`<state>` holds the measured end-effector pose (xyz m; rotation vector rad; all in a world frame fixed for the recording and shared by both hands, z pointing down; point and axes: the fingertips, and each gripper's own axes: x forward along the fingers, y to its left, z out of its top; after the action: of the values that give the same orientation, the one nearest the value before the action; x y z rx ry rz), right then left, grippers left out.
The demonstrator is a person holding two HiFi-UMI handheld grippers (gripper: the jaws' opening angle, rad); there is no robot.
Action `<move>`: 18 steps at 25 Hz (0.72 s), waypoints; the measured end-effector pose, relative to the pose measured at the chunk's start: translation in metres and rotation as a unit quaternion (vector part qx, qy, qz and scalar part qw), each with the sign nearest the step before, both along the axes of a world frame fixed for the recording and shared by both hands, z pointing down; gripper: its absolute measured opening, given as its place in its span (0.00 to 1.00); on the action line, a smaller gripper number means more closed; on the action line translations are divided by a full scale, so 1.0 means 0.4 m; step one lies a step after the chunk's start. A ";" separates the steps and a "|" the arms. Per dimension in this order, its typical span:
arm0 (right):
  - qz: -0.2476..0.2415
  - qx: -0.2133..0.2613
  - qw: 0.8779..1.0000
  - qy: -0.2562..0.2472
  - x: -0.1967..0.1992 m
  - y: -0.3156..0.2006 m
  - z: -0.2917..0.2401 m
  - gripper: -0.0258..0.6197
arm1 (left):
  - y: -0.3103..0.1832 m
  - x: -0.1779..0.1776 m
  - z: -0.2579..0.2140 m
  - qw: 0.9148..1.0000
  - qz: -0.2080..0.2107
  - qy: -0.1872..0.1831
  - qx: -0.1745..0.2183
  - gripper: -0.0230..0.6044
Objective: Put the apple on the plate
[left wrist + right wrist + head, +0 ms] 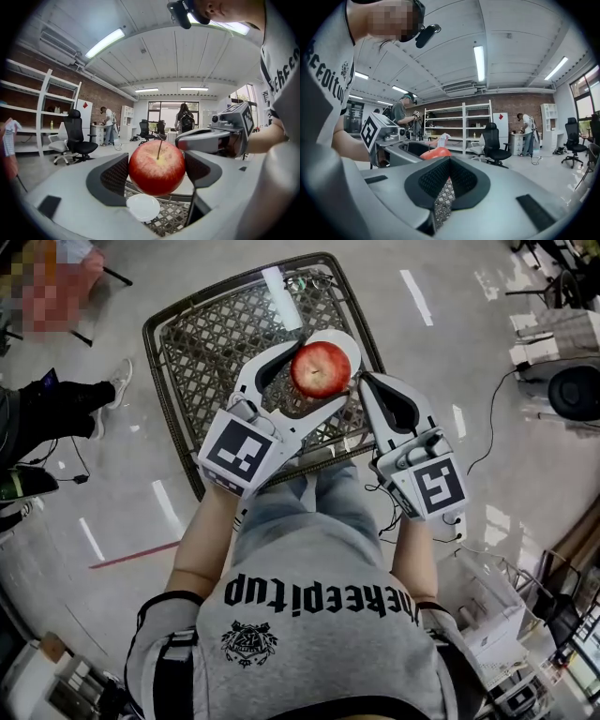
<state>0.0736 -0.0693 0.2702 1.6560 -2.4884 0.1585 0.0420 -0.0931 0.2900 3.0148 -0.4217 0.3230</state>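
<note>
Red apple clamped between left gripper jaws.

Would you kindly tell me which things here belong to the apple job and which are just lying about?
Job in hand: apple, clamped in the left gripper; white plate below it; lattice table.

Just about: right gripper, shut and empty; black office chair; white shelves.
</note>
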 end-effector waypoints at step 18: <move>-0.102 -0.018 0.994 -0.014 0.116 -0.088 0.051 0.03 | -0.071 0.111 0.079 0.993 -0.110 -0.025 -0.020 0.67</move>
<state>0.1201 -0.1044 0.2905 1.3833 -2.6396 0.2034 0.0863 -0.1216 0.3216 2.8885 -0.7351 0.3853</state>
